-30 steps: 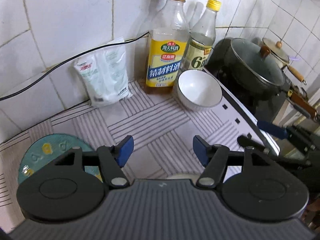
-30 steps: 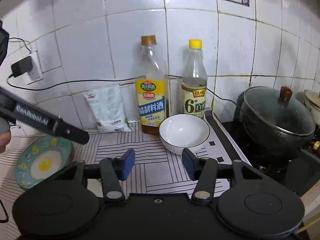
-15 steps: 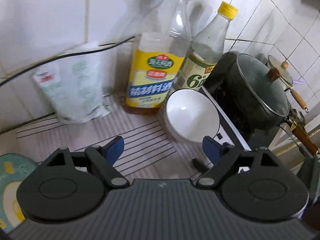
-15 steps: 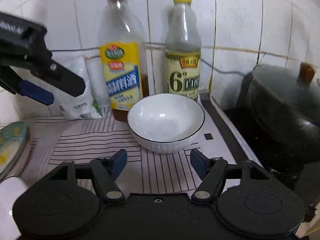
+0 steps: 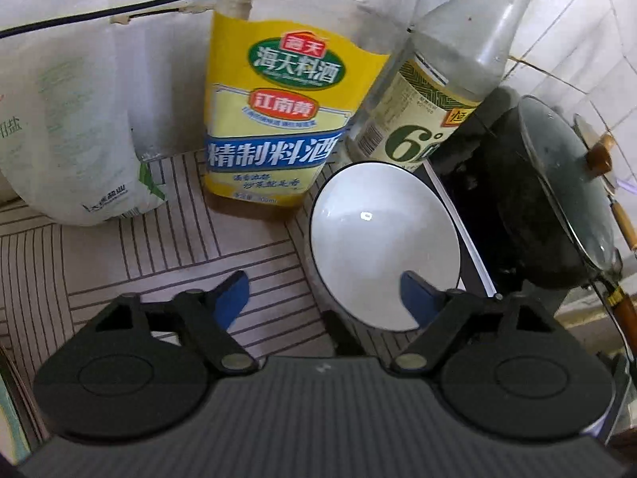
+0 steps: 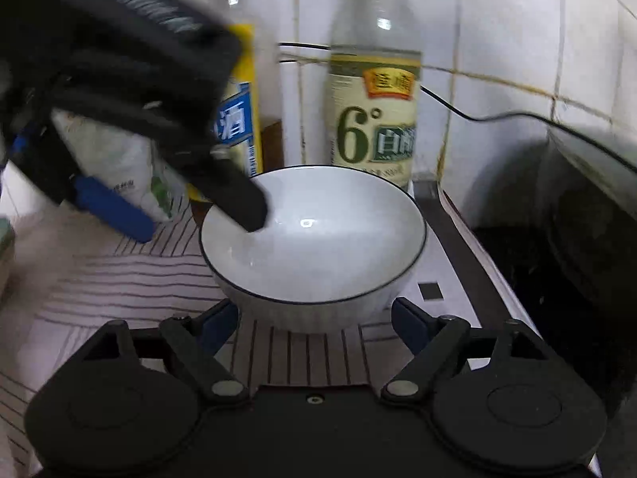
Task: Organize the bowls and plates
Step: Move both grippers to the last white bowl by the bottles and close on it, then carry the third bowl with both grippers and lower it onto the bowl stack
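A white bowl [image 5: 382, 255] with a dark rim stands on the striped counter mat in front of two bottles; it also shows in the right wrist view [image 6: 314, 239]. My left gripper [image 5: 324, 294] is open, its right finger over the bowl's inside and its left finger outside the rim. In the right wrist view the left gripper [image 6: 195, 215] reaches over the bowl's left rim. My right gripper [image 6: 314, 318] is open and empty, its fingers either side of the bowl's near wall.
A yellow-label cooking wine bottle [image 5: 278, 119] and a vinegar bottle [image 6: 374, 111] stand against the tiled wall behind the bowl. A white salt bag [image 5: 71, 139] leans at left. A black lidded pot [image 5: 557, 207] sits on the stove at right.
Both grippers have moved forward toward the bowl. The left gripper now straddles the bowl's left rim, and the right gripper's fingers have reached its near wall.
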Tool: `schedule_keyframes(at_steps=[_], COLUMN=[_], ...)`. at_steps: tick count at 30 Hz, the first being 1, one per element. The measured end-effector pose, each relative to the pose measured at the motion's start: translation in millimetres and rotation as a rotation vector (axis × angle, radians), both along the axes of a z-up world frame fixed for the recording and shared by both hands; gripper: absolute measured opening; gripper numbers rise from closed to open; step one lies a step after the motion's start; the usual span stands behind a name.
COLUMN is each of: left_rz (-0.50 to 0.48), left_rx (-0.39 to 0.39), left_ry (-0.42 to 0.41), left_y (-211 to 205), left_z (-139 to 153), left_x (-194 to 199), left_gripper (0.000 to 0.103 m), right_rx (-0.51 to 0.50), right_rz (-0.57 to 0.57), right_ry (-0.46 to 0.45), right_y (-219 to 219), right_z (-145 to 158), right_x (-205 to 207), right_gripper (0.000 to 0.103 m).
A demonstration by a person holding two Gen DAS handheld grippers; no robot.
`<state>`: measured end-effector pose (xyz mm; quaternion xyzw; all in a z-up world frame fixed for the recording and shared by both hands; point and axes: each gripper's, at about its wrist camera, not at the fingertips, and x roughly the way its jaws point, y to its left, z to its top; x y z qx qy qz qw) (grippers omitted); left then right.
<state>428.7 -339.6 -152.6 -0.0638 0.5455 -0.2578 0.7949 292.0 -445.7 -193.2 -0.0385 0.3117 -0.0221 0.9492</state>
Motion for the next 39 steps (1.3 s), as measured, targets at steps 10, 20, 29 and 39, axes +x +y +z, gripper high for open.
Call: schedule_keyframes(at_steps=[10,20,29,39], left_rz=[0.073,-0.004,-0.033,-0.010], left_rx=[0.107,0.193,0.175,0.182], left_ry=[0.024,-0.047,-0.127,-0.172], left_y=[-10,-7,33,88], left_z=[-12,16,77,133], left_x=[-4,-34,-87,-144], left_gripper=[0.009,0.010,0.011,0.011], right_rx=[-0.046,-0.005,-0.003,-0.036], right_rz=[0.076,0.067,0.063,0.146], right_ry=[0.017,-0.017,-0.066,-0.130], right_y=[1,20,56,105], right_z=[-3,3,45,94], right_x=[-1,-34,-74,-125], right_gripper=[0.082,0.079,0.079,0.080])
